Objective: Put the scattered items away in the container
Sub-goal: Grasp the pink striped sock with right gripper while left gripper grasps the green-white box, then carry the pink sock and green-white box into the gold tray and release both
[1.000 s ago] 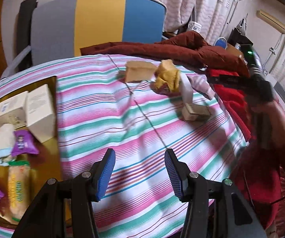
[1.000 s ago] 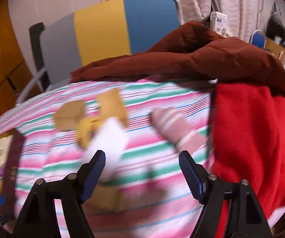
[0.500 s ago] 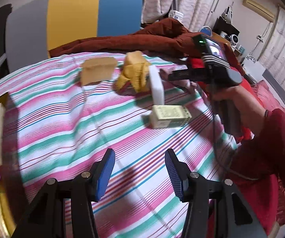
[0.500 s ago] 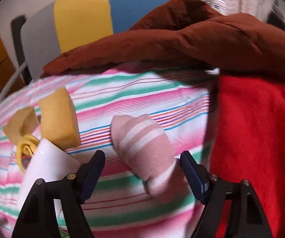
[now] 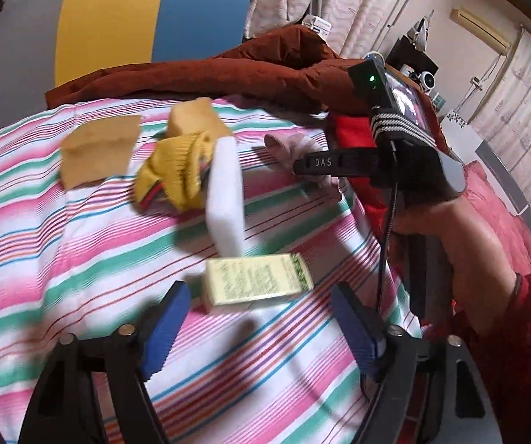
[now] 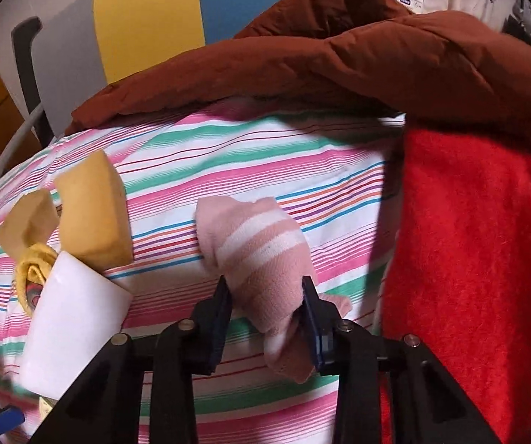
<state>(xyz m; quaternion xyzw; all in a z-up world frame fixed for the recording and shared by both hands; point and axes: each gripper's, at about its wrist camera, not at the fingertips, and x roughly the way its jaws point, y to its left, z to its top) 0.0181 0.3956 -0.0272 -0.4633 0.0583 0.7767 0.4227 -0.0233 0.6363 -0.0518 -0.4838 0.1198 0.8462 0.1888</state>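
Striped cloth covers the table, with a brown coat bunched along its far edge. From the left lie a tan sponge, a yellow sock and a white block leaning over it. Nearer, a pale box sits just ahead of the left gripper, whose jaws are opening with nothing between them. Farther right, the right gripper is clamped on a pink sock beside a red blanket.
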